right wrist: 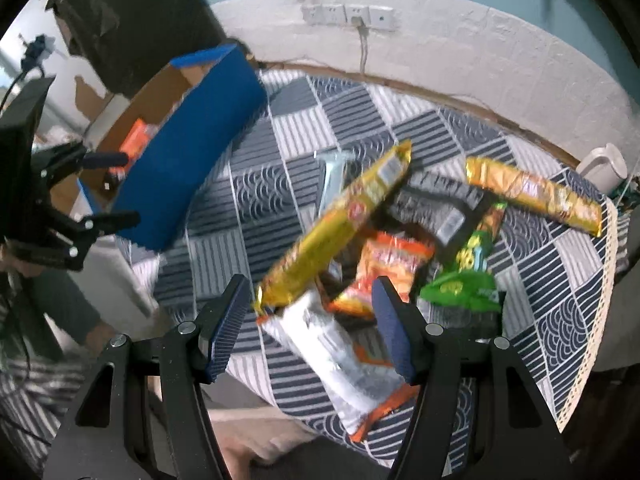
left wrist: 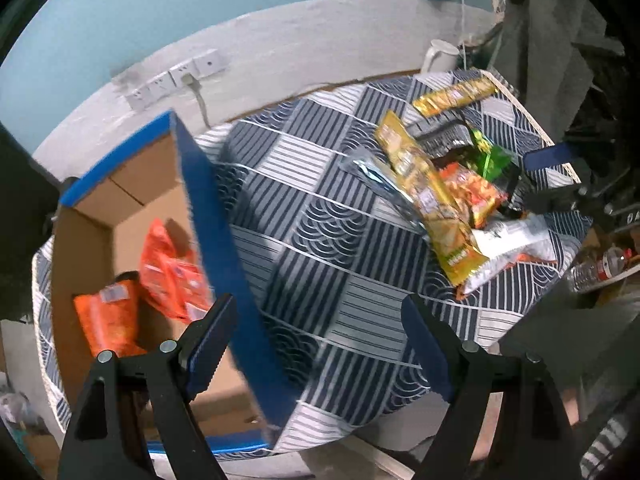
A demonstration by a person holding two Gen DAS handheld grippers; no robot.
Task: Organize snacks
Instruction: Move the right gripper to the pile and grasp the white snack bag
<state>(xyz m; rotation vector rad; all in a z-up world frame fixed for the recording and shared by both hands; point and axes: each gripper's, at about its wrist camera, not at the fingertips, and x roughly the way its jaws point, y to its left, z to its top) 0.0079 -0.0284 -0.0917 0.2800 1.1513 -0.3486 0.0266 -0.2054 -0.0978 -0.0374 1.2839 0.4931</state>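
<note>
A cardboard box with blue outer walls point(left wrist: 208, 208) stands at the table's left and holds two orange packets point(left wrist: 168, 268). My left gripper point(left wrist: 316, 320) hangs open over the box's right wall, nothing in it. A pile of snacks lies on the right of the table: a long yellow packet point(right wrist: 340, 216), a second yellow one point(right wrist: 532, 192), an orange-red packet point(right wrist: 388, 264), a green one point(right wrist: 468, 276), a black one point(right wrist: 436, 204) and a white one point(right wrist: 340, 352). My right gripper point(right wrist: 310, 304) is open above the pile's near end. The white packet lies below, between its fingers, unpressed.
A striped, checked cloth point(left wrist: 320, 216) covers the table. A white mug point(right wrist: 604, 168) stands at the far right corner by the wall. Wall sockets point(right wrist: 348, 14) with a cable sit behind. A water bottle point(left wrist: 596, 268) lies off the table's right edge.
</note>
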